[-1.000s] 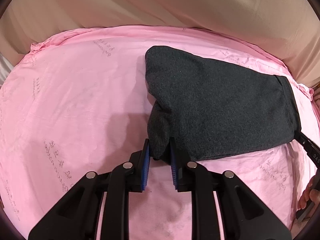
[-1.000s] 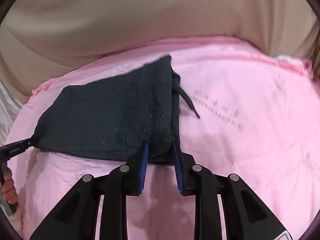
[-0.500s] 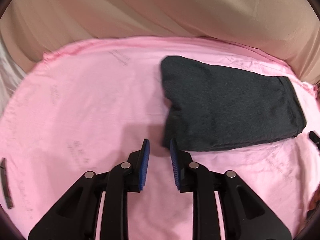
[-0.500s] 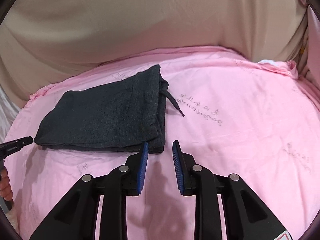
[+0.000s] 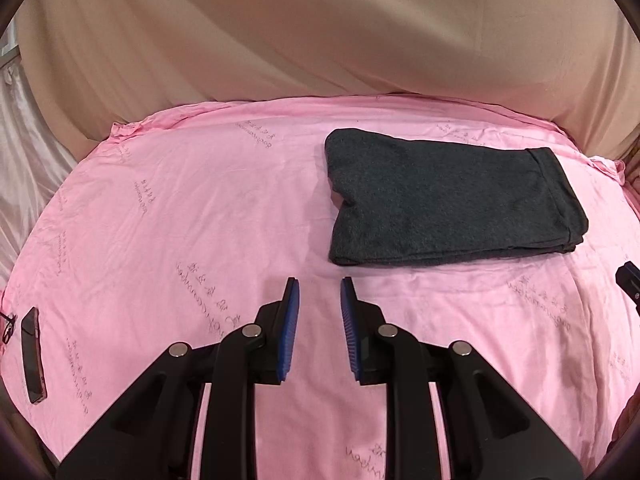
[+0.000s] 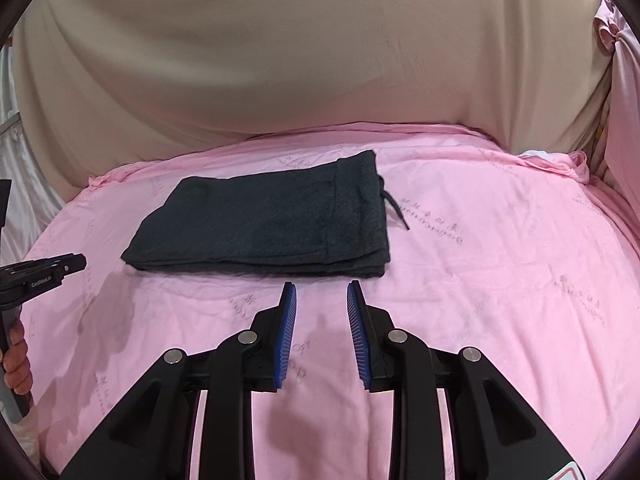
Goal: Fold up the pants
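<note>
Left wrist: pants (image 5: 448, 200) folded flat on pink bed sheet (image 5: 200, 220), ahead-right of left gripper (image 5: 319, 292). Right gripper (image 6: 321, 294) just short of pants. Both jaws slightly apart, holding nothing.

place: a home bedroom
bed: pink sheet (image 5: 168, 240) filling the lower frame
backdrop: beige drape (image 5: 320, 32) across the top

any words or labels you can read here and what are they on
Pink sheet: scattered printed script, too faint and distorted to read.
Left gripper, seen from the right wrist camera: small white brand lettering on its side, too small to read for certain.
Folded pants: no text.
Dark phone: no text visible.
</note>
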`<state>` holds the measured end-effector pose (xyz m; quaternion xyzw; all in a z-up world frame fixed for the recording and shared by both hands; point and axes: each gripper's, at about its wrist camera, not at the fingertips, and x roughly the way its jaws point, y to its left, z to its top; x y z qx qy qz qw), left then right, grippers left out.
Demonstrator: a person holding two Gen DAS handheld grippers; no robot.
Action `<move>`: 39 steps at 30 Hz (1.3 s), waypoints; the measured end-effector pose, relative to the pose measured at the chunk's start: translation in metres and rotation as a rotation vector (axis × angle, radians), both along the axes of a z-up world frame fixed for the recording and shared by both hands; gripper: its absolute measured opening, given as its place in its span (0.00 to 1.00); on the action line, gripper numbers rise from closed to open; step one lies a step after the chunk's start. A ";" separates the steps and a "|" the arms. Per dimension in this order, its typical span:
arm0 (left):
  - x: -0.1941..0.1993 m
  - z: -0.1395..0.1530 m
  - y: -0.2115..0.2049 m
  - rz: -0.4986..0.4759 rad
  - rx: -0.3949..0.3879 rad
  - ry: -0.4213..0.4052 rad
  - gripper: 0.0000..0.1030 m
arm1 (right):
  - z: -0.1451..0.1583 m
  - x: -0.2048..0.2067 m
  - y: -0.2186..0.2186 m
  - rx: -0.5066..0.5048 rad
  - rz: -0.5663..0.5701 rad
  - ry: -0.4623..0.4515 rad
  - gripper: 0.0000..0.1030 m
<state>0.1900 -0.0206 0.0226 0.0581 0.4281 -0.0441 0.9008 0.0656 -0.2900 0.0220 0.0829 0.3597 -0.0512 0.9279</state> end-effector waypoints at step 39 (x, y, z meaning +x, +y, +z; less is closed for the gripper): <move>0.000 -0.016 0.066 0.040 -0.574 0.231 0.21 | -0.005 -0.018 -0.069 0.278 -0.079 0.024 0.43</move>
